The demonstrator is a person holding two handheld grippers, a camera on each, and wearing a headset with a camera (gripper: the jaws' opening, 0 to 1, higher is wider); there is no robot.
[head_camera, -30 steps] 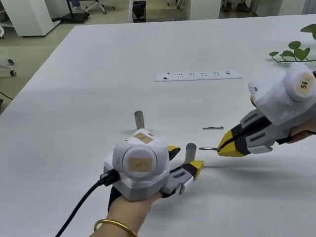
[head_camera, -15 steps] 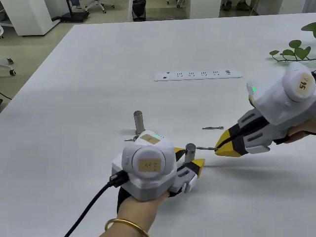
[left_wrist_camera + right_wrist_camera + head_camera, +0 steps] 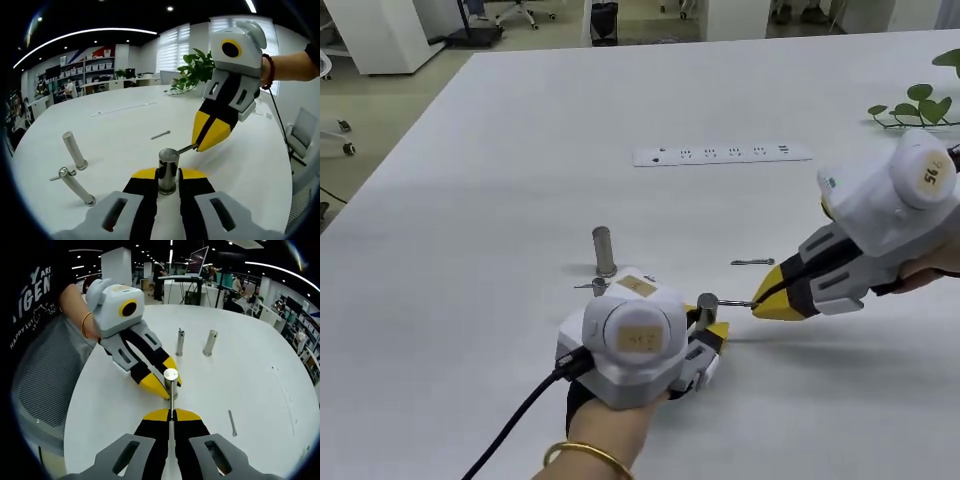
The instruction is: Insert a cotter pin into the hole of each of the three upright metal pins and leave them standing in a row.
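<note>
Head view, frame centre: left tongs gripped the upright pin on the surface; right tongs pinched a cotter, its tip at the pin's top. Insertion called for keeping the cotter level, square to the pin, and pushing straight, pin held steady.

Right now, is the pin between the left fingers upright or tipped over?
Upright. The metal pin stands on its base on the table, clamped between the left gripper's fingers.

Head view: left gripper body hides the lower half of the clamped metal pin. Cotter pin tip vs hole: too small to tell. Plant cut off at right edge.
</note>
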